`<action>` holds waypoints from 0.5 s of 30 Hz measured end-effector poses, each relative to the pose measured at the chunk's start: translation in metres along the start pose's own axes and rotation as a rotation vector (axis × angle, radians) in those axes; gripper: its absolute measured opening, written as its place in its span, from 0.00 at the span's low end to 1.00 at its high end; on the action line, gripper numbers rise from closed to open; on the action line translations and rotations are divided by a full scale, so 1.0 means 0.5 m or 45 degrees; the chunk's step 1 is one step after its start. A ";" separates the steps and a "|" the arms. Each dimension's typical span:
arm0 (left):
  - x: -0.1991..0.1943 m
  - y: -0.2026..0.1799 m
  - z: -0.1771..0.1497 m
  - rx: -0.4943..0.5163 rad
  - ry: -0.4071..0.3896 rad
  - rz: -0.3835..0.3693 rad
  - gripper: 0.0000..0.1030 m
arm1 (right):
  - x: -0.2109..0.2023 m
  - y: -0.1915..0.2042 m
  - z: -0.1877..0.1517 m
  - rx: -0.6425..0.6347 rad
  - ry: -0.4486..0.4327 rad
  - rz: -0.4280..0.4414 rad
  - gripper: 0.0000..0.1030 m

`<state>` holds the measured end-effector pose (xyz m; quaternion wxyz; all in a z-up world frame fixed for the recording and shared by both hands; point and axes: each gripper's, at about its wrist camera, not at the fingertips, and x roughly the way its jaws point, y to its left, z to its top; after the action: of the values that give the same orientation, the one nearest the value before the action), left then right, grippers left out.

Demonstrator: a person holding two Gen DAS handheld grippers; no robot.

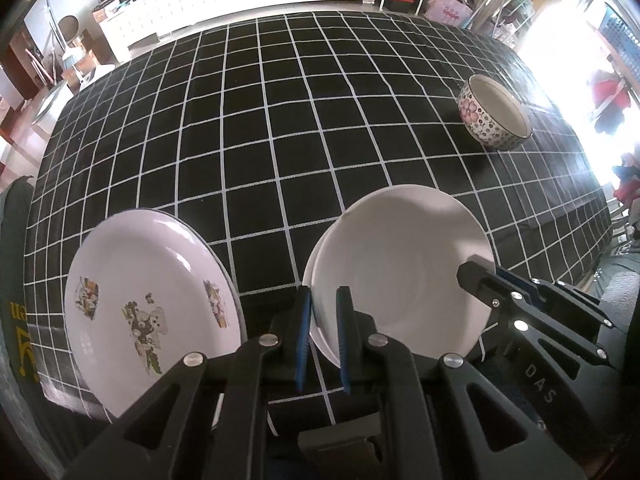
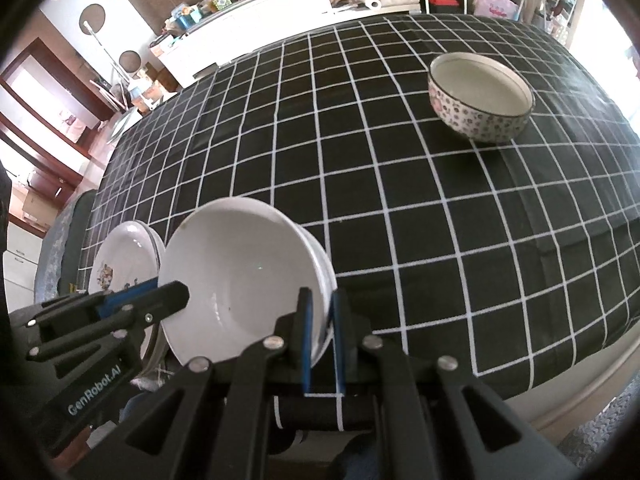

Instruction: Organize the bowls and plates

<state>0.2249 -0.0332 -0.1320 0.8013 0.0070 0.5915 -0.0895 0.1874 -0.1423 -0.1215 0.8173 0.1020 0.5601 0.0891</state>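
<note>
Currently both tools grip the same white bowl [image 1: 400, 272], which is tipped up on edge over the near side of the worktop [image 1: 280, 128]. Left hand-held gripper [image 1: 324, 340]: blue-padded fingers pressed onto the bowl's rim at its 7 o'clock edge, one pad inside, one outside. Right hand-held gripper [image 2: 320, 340]: fingers likewise pinching the rim, at the bowl's 4 o'clock edge in the right wrist view, where the bowl [image 2: 240, 276] shows its open side to the camera. A second rim line shows behind the gripped edge in both views; cannot tell whether it is a second bowl nested underneath.

Each gripper shows in the other's view: the right one [image 1: 496, 284] enters at 4 o'clock of the left wrist view, its tip on the bowl's far rim; the left one [image 2: 132, 304] enters at 8 o'clock of the right wrist view.

Plate with printed figures [image 1: 148, 304] sits at 8 o'clock in the left view, just beside the bowl, also tilted. In the right view it [image 2: 124, 260] lies partly behind the bowl.

Patterned bowl [image 1: 494, 114] stands upright at 2 o'clock, well apart from the rest, on the black cloth with white grid lines; seen also in the right view [image 2: 480, 98].
</note>
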 end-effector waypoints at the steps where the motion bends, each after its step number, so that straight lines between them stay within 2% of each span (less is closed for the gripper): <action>1: 0.003 0.001 0.000 -0.006 0.003 0.000 0.09 | 0.000 0.002 0.000 -0.008 -0.001 -0.006 0.12; 4: 0.012 0.004 -0.002 -0.019 0.015 0.001 0.09 | 0.001 0.011 0.000 -0.039 0.000 -0.021 0.15; 15: 0.017 0.001 -0.003 -0.008 0.015 -0.003 0.10 | 0.003 0.014 0.004 -0.027 0.004 -0.009 0.15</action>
<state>0.2262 -0.0335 -0.1404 0.7977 0.0042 0.5965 -0.0887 0.1896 -0.1352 -0.1201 0.8178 0.0911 0.5607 0.0925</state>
